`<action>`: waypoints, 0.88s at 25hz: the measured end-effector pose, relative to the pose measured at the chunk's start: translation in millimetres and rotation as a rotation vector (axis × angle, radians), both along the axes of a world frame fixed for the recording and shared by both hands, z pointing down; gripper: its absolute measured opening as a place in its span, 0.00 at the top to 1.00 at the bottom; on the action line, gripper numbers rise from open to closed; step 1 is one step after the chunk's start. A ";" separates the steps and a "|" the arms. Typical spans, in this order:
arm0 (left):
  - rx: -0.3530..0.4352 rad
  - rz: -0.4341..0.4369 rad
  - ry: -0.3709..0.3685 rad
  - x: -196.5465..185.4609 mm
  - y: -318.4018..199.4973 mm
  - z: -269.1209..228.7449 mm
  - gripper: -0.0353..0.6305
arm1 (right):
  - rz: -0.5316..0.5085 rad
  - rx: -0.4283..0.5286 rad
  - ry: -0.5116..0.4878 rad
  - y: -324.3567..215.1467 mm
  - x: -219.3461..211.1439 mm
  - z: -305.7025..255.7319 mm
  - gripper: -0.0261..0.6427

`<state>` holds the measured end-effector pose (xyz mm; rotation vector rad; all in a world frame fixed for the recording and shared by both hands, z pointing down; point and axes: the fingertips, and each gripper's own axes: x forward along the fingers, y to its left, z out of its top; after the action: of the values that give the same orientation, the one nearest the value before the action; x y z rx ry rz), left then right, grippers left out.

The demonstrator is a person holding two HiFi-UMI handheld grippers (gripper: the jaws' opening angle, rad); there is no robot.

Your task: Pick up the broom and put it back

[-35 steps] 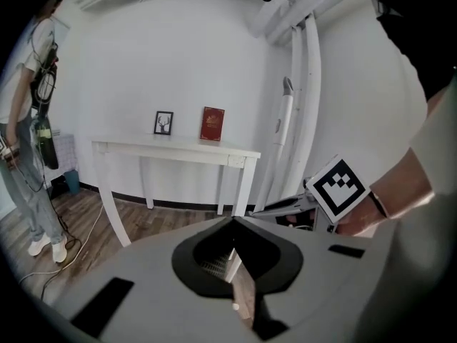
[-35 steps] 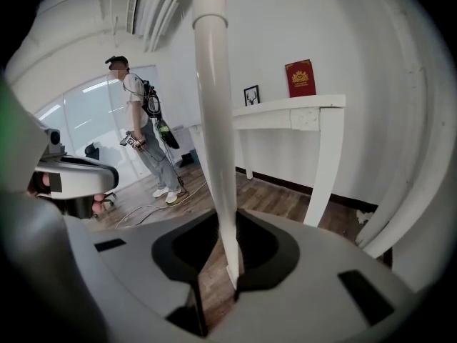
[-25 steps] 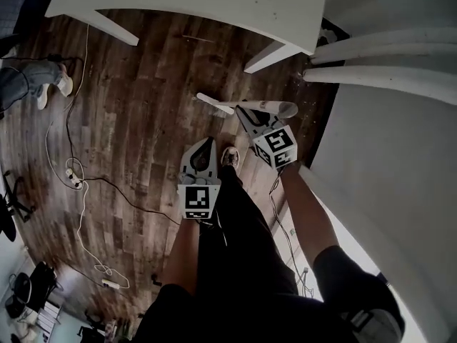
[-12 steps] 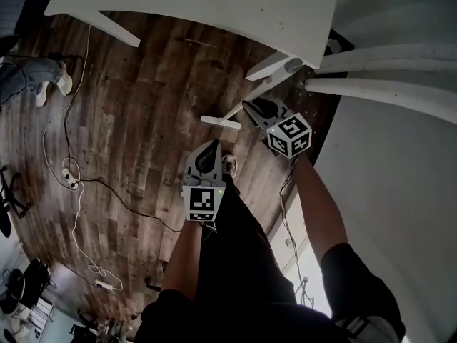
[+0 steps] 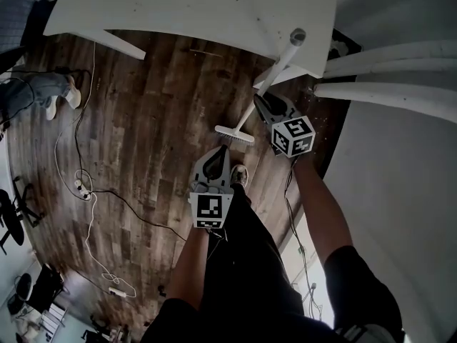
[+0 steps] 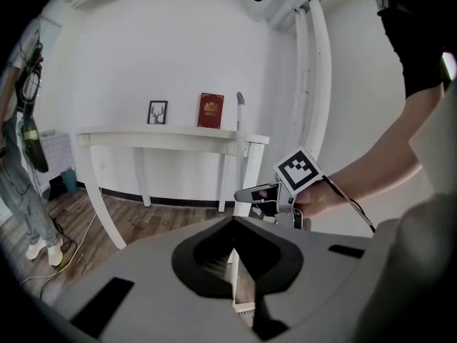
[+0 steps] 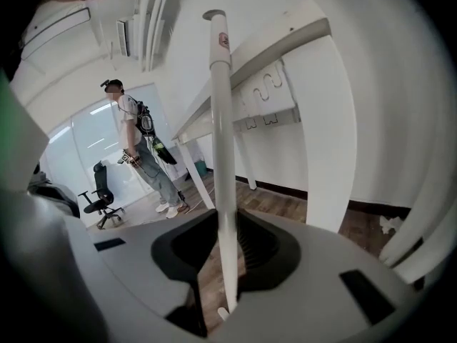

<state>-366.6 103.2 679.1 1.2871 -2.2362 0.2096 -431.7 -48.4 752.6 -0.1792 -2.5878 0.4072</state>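
- Checking in on the broom job: the pick-up half looks done, the put-back half doesn't.
- The right gripper (image 5: 263,106) has its claw pinched on the broom (image 7: 223,156), with the white handle running straight up between the two jaws.
- The grip sits on the lower part of the handle, a bit above the broom head (image 5: 234,134).
- The broom stands nearly upright, just beside the corner of the white table (image 5: 178,6). Its top end pokes up past the table edge in the head view.
- The broom head hangs low over the wood floor (image 5: 143,120). I can't tell whether it's touching the boards or just off them.
- The left gripper (image 5: 218,156) is doing nothing: claw pressed together with nothing in it, held out in front of the person's leg and near the broom head without touching it.
- What's left, as I read it, is carrying the broom to wherever it lives, setting it down so it stays put, and letting go.
- I can't tell where "back" actually is. The white wall (image 5: 400,191) on the right and the table corner both look like places you'd lean it, but that's a guess.
- Other stuff around: cables (image 5: 86,191) trailing over the floor and another person (image 7: 139,148) standing well apart, so neither is in the way.
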 end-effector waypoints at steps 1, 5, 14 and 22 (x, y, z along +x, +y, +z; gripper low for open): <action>0.000 0.002 -0.002 -1.4 -1.7 -0.4 0.94 | 0.013 0.012 -0.004 -1.8 -0.7 -0.1 0.82; -0.002 0.005 -0.012 -5.1 -3.7 -3.3 0.94 | 0.052 0.049 -0.012 -4.3 -1.8 -3.4 0.70; -0.001 -0.019 -0.005 -7.3 5.0 -11.5 0.94 | 0.127 0.082 0.031 -4.7 25.4 -17.9 0.70; 0.009 -0.006 -0.016 -1.2 9.9 -48.0 0.94 | 0.262 0.049 0.111 29.1 91.8 -39.9 0.78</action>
<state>-367.8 113.1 631.1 1.2873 -2.2567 0.2090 -339.8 -19.2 712.7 0.1962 -2.5146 0.4324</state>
